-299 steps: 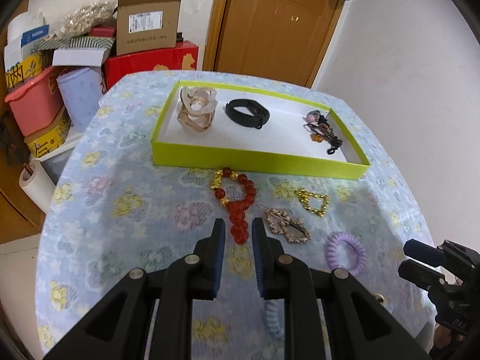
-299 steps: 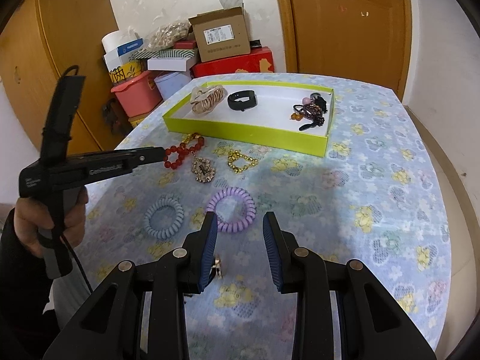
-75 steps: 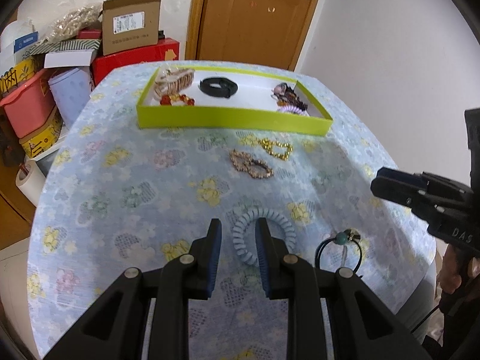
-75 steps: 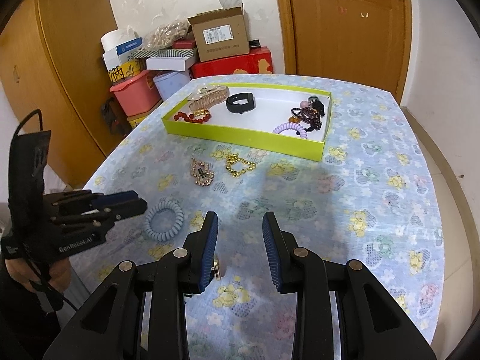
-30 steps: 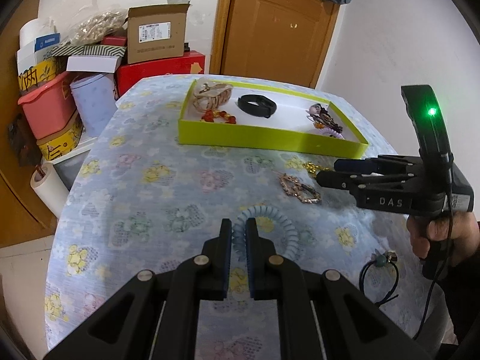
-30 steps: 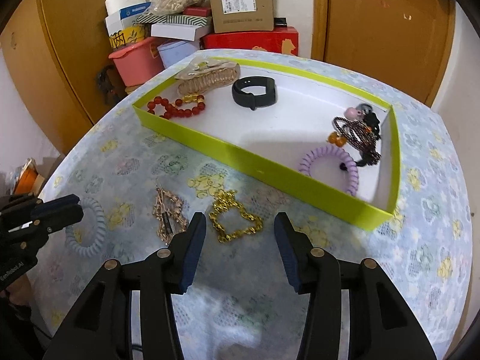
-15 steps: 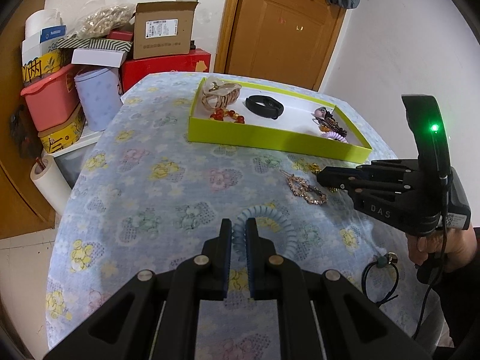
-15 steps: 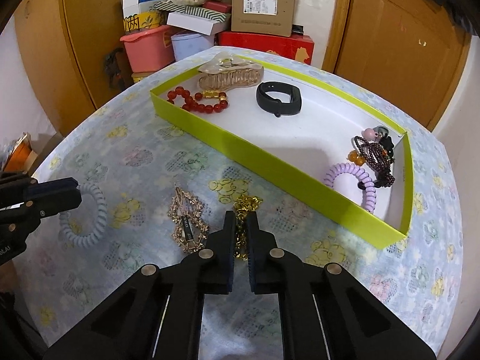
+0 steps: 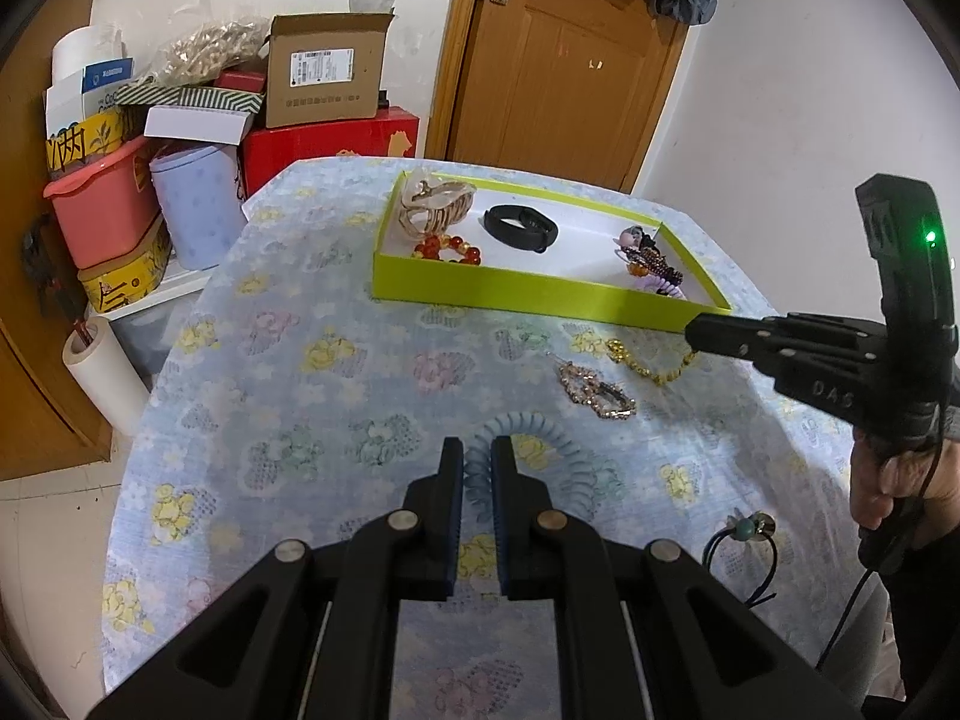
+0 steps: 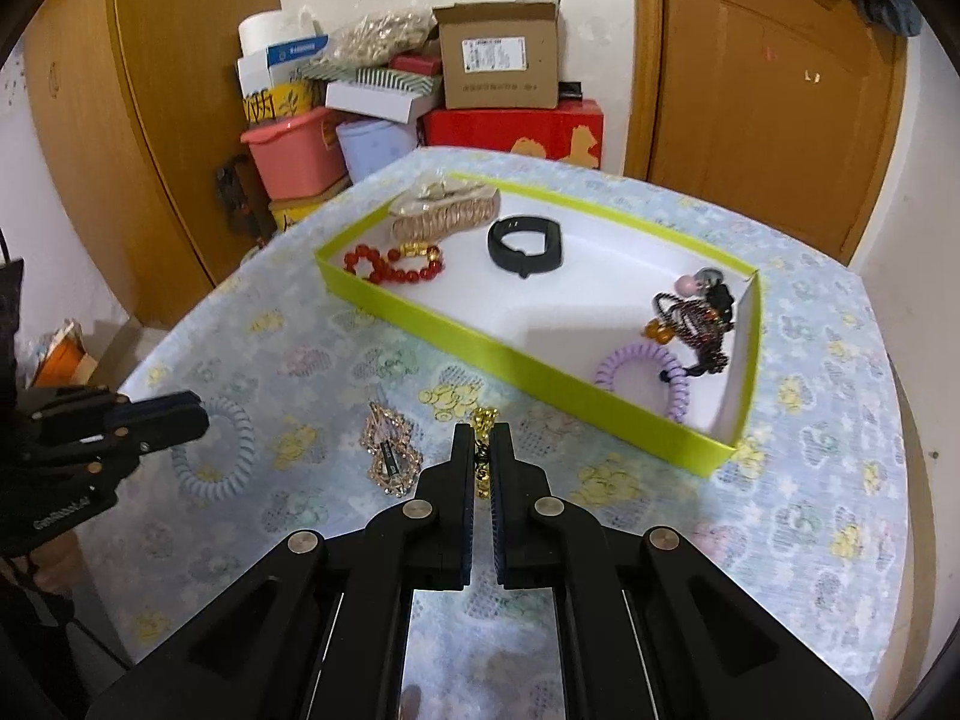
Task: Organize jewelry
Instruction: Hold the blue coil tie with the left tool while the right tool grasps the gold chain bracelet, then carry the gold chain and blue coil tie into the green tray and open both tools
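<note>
The left hand-held gripper (image 9: 477, 468) is pinched narrow on the near edge of a pale blue coil hair tie (image 9: 540, 462). The tie lies on the flowered cloth of the bench (image 9: 288, 372), near the front.

The right hand-held gripper (image 10: 478, 450) is pinched narrow too. It holds a gold chain (image 10: 482, 426) between its tips. In the left wrist view the chain (image 9: 645, 360) trails on the cloth, just in front of the green tray (image 9: 540, 294).

A sparkly gold hair clip (image 9: 597, 393) lies on the cloth between the blue tie and the chain, a bit apart from both. A black hair band with a bead (image 9: 744, 540) lies at the near right edge of the bench.

Inside the tray, at the far left, sits a big tan hair claw (image 10: 447, 210). A red bead bracelet (image 10: 393, 267) lies just in front of it. A black wristband (image 10: 527, 246) is in the middle. On the right lie a purple coil hair tie (image 10: 642, 372) and a dark beaded bunch (image 10: 690, 312), touching each other.
</note>
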`<action>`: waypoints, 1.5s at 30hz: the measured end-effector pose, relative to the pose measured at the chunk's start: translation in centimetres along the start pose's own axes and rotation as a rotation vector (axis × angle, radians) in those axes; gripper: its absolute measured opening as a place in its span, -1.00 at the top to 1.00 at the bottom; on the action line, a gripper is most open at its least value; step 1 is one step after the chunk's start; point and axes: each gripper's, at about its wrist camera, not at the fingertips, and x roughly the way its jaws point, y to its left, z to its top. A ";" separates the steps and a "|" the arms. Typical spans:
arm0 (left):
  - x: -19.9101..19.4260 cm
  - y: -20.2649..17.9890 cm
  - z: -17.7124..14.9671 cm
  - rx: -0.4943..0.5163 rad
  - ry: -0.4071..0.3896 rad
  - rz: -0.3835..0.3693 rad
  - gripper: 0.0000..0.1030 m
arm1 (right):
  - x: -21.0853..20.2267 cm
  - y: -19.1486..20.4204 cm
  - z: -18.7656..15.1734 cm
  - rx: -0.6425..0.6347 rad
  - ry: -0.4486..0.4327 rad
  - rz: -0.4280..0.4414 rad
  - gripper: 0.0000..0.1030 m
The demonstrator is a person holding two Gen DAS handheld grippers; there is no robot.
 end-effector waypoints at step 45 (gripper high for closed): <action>1.5 -3.3 11.6 0.104 -0.067 -0.024 0.82 | -9.5 -3.6 9.2 0.001 -0.241 -0.023 0.92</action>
